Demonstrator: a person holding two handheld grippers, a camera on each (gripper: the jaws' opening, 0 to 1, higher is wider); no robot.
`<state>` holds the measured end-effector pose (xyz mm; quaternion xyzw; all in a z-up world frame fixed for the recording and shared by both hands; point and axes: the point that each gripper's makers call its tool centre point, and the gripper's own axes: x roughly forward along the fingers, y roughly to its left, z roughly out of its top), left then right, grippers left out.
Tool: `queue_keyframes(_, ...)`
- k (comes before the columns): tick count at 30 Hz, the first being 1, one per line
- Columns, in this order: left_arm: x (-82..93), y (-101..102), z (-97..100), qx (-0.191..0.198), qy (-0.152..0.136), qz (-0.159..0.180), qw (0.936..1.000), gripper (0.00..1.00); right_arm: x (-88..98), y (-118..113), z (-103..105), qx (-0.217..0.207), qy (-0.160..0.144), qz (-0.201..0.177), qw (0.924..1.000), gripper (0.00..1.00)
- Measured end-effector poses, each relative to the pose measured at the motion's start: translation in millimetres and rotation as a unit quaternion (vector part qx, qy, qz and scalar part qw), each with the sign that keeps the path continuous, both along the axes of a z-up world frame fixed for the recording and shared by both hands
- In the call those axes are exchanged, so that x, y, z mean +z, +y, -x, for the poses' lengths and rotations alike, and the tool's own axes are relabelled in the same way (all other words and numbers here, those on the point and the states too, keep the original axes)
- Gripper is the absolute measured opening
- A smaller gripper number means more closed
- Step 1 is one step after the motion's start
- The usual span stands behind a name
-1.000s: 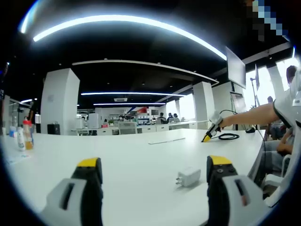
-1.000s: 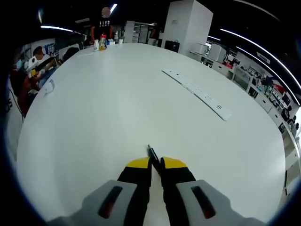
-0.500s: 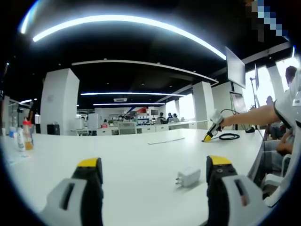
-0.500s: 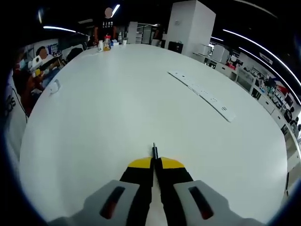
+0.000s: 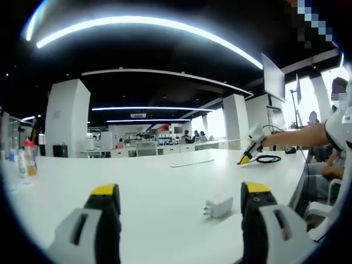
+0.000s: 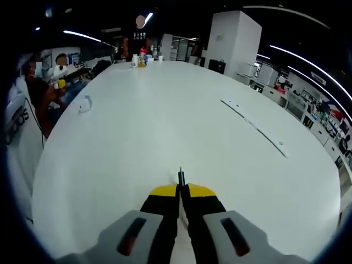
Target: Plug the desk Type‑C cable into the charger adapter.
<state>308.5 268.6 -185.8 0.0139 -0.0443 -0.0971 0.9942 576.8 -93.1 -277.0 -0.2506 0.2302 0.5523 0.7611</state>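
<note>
Here, cable plug (image 6: 180, 177) pinched between right fingers (image 6: 163, 193)

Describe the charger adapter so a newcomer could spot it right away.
On the big white table, look just ahead of the left hand-held gripper, nearer its right jaw. The charger adapter is a small white block lying flat, metal prongs pointing left; nothing else lies near it.

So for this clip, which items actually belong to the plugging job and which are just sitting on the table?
Job items:
- black Type-C plug, pinched in the right gripper
- white charger adapter on the table, between the open left gripper's jaws
- coiled black cable

Lying about:
- bottles
- long white power strip
</note>
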Motion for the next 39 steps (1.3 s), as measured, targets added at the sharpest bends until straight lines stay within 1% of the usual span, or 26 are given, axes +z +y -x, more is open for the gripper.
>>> queue_keyframes(2, -0.7, 0, -1.6, -0.001, 0.002, -0.001, 1.0, 0.9, -0.1, 3, 8, 0.011, -0.002, 0.0, 0.9999, 0.02)
queue_keyframes(7, -4.0, -5, -7.1, -0.013, 0.008, -0.002, 0.9999, 0.9, -1.6, 19, 38, 0.033, -0.004, 0.007, 0.9994, 0.02)
queue_keyframes(9, -5.6, -8, -8.3, -0.017, 0.011, -0.003, 0.9998, 0.89, -2.4, 27, 56, 0.041, -0.003, 0.008, 0.9991, 0.02)
queue_keyframes(10, -6.2, -8, -8.8, -0.019, 0.012, -0.003, 0.9997, 0.89, -2.5, 30, 62, 0.044, -0.003, 0.009, 0.999, 0.02)
queue_keyframes(11, -6.9, -9, -9.3, -0.021, 0.013, -0.003, 0.9997, 0.89, -2.1, 32, 65, 0.045, -0.002, 0.009, 0.9989, 0.02)
queue_keyframes(17, -11.7, -15, -12.4, -0.036, 0.023, -0.007, 0.9991, 0.89, -0.7, 49, 105, 0.054, 0.012, 0.005, 0.9984, 0.03)
queue_keyframes(21, -13.9, -20, -16.0, -0.049, 0.028, -0.012, 0.9984, 0.89, -1.3, 60, 133, 0.072, 0.019, 0.006, 0.9972, 0.03)
queue_keyframes(24, -16.6, -25, -19.8, -0.066, 0.034, -0.022, 0.997, 0.88, -1.7, 67, 151, 0.085, 0.018, 0.008, 0.9962, 0.03)
queue_keyframes(29, -20.6, -38, -27.9, -0.102, 0.044, -0.046, 0.9928, 0.87, -2.1, 75, 169, 0.094, 0.021, 0.003, 0.9953, 0.03)
queue_keyframes(31, -23.3, -45, -31.9, -0.122, 0.049, -0.057, 0.9897, 0.86, -2.4, 78, 176, 0.099, 0.02, 0.003, 0.9949, 0.03)
queue_keyframes(34, -27.5, -51, -37.8, -0.139, 0.058, -0.073, 0.9859, 0.85, -2.3, 84, 185, 0.105, 0.017, 0.002, 0.9943, 0.03)
queue_keyframes(37, -33.4, -56, -43.9, -0.165, 0.072, -0.09, 0.9795, 0.83, -1.0, 90, 194, 0.115, 0.019, -0.001, 0.9932, 0.03)
queue_keyframes(39, -37.3, -61, -47.0, -0.187, 0.084, -0.104, 0.9731, 0.83, -0.1, 94, 200, 0.122, 0.017, -0.001, 0.9924, 0.03)
